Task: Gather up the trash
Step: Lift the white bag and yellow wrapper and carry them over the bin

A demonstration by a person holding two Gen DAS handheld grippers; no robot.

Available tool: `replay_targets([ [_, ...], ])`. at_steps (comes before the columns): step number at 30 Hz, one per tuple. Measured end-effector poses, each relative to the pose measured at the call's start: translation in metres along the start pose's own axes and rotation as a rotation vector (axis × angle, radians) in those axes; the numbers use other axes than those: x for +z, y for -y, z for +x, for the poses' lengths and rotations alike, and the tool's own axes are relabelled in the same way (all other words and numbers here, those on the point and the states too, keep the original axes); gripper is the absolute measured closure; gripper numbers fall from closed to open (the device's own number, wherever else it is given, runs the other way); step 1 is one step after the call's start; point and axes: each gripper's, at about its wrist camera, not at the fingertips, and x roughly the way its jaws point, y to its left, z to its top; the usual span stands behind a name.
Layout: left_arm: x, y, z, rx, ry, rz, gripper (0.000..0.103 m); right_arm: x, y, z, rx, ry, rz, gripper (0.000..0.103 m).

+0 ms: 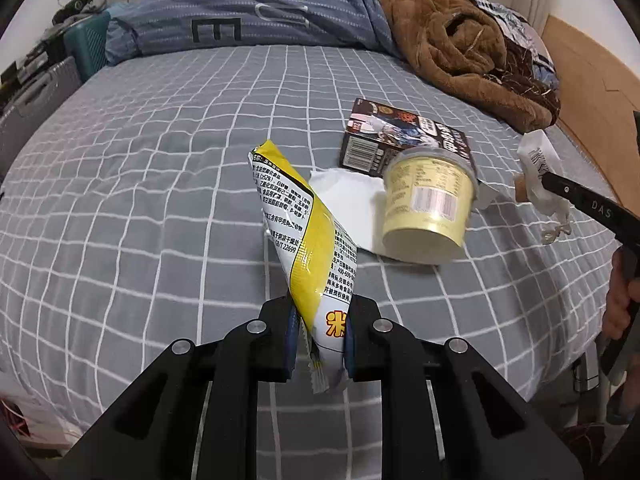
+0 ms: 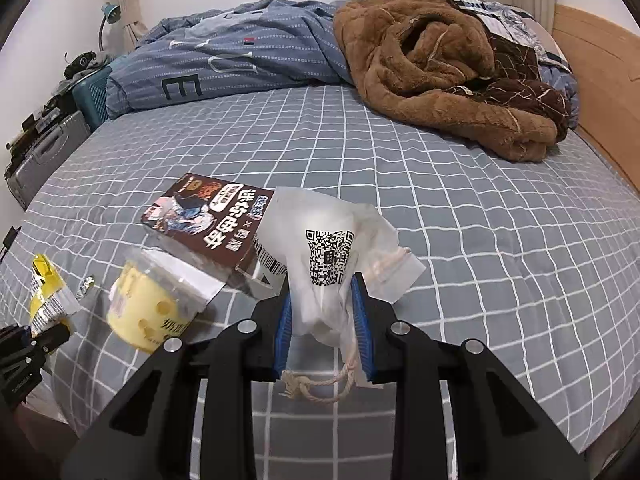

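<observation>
1. I hold two pieces of trash off the bed. The yellow-and-white snack wrapper (image 1: 308, 240) is clamped near its bottom seam in my left tongs (image 1: 320, 340) and stands up and away from them, above the sheet.
2. The crumpled white paper bag (image 2: 332, 264), printed with a square code and trailing a twine handle (image 2: 316, 384), is clamped in my right tongs (image 2: 324, 332); the blue pads (image 2: 283, 336) press it from both sides.
3. Uncollected trash lies on the bed (image 2: 480, 216), between and beyond the two tongs: a pale yellow tub (image 1: 430, 204) tipped on its side, its lid end touching a dark brown snack box (image 1: 404, 136) that lies flat, and a white sheet of paper (image 1: 344, 200) partly under the tub.
4. Farther back sit a rumpled blue duvet (image 2: 240, 56) and a brown fleece blanket (image 2: 440, 68); neither looks like trash.
5. My judgement: the step in hand is carrying both pieces to wherever the rubbish goes. No bin shows in either view.
6. To do it well, I would keep both grips firm, since the wrapper is slick and held only by its end, and the bag is soft and could slip out.
7. I would lift clear of the tub and box so the dangling twine does not snag them.
8. The tub may roll when touched, so it wants a grip across its body.
</observation>
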Motion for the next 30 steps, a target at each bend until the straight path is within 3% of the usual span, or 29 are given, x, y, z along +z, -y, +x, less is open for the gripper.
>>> replay_targets([
  [30,-0.06,0.021,-0.072,-0.026,0.046,-0.005,0.086,-0.067,-0.038,-0.099,0.013,0.048,0.013,0.076],
])
